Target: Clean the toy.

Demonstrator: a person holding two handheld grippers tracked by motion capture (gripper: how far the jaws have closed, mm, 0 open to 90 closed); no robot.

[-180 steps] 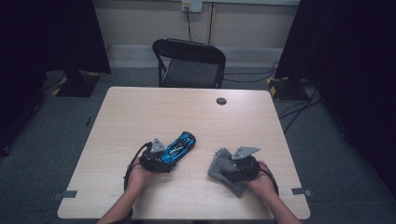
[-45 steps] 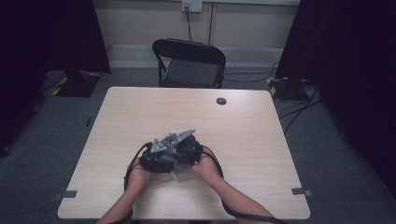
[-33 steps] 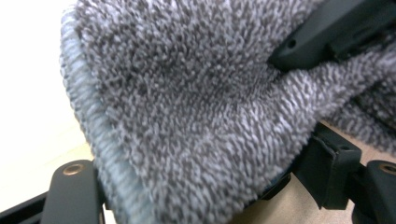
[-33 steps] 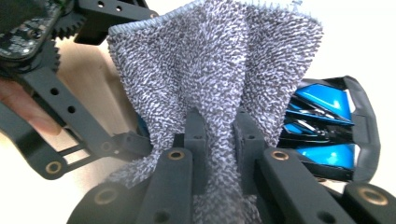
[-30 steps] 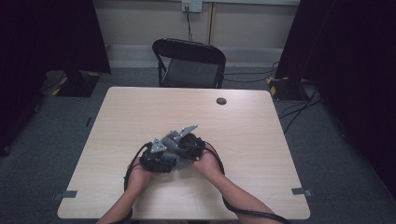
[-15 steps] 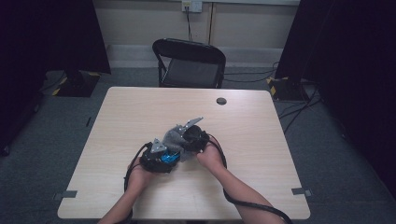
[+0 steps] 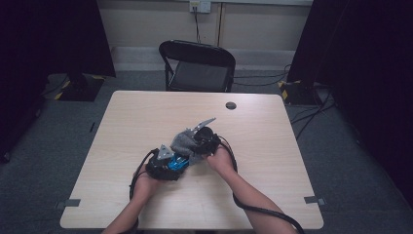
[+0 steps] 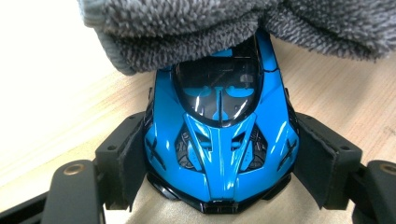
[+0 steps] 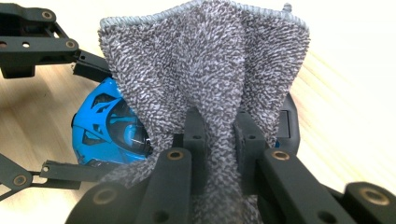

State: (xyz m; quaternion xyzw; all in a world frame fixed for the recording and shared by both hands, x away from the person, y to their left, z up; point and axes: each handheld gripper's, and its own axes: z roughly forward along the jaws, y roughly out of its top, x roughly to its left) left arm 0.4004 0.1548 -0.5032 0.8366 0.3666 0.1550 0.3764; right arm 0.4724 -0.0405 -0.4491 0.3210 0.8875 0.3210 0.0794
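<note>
Blue toy car [image 8: 219, 140] between left claw [image 8: 219, 163] pads

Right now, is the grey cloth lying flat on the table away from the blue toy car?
No, the grey cloth drapes over the blue toy car.

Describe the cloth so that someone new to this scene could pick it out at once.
On the wooden table, look just ahead of the person's two hands. The right gripper pinches a grey cloth draped over a blue toy car. It is the one soft, fuzzy thing there.
</note>
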